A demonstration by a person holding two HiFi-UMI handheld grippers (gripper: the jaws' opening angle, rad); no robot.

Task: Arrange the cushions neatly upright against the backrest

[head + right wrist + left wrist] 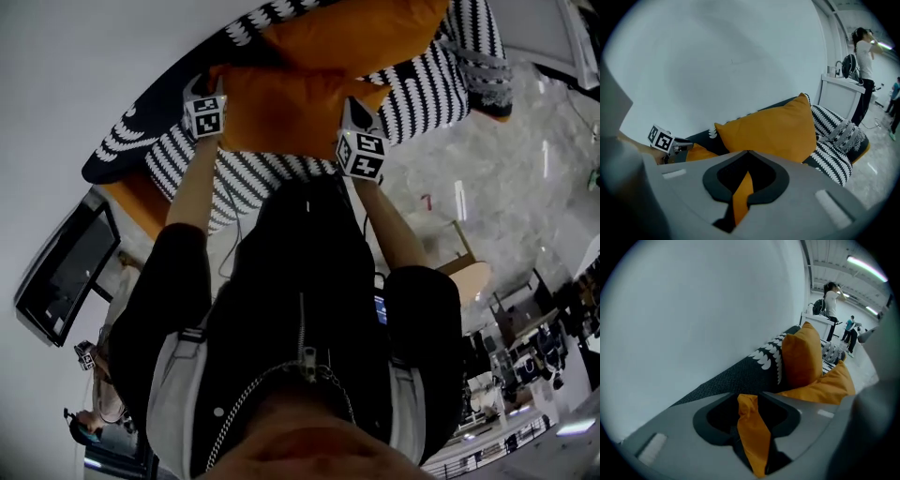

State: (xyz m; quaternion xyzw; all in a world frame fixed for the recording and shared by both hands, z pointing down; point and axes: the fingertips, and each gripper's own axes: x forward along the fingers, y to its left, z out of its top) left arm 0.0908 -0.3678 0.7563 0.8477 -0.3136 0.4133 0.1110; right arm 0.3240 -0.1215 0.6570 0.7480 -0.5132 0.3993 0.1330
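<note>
The cushion (pixel 281 117) was plain orange, soft and slightly crumpled, with pointed corners and creases running in from where it was gripped. It sat on the sofa (pixel 422 94), in front of the second cushion (pixel 352 33) and nearer the person, held between the two grippers at its left and right ends. Whether it touched the backrest (pixel 740 373) could not be told.

The left gripper (pixel 202 86) was at the cushion's left corner. In the left gripper view its jaws stood wide apart, released, with a loose twisted fold of orange cloth (pixel 752 432) standing between them and neither pad pressing on it. Beyond the jaws the cushion's far corner (pixel 829 385) lay low and slack.

The right gripper (pixel 354 111) was at the cushion's right end. In the right gripper view its jaws were clenched on a thin strip of the same orange cloth (pixel 740 197), pinched flat between the dark pads.

The second cushion, also plain orange, stood upright on its edge against the backrest, one pointed corner uppermost (pixel 768 126); from the left gripper view it showed end-on as a tall plump shape (pixel 801 359).

The sofa was covered in black cloth with rows of white leaf-like marks, and the backrest stood against a plain white wall (pixel 717 56).
</note>
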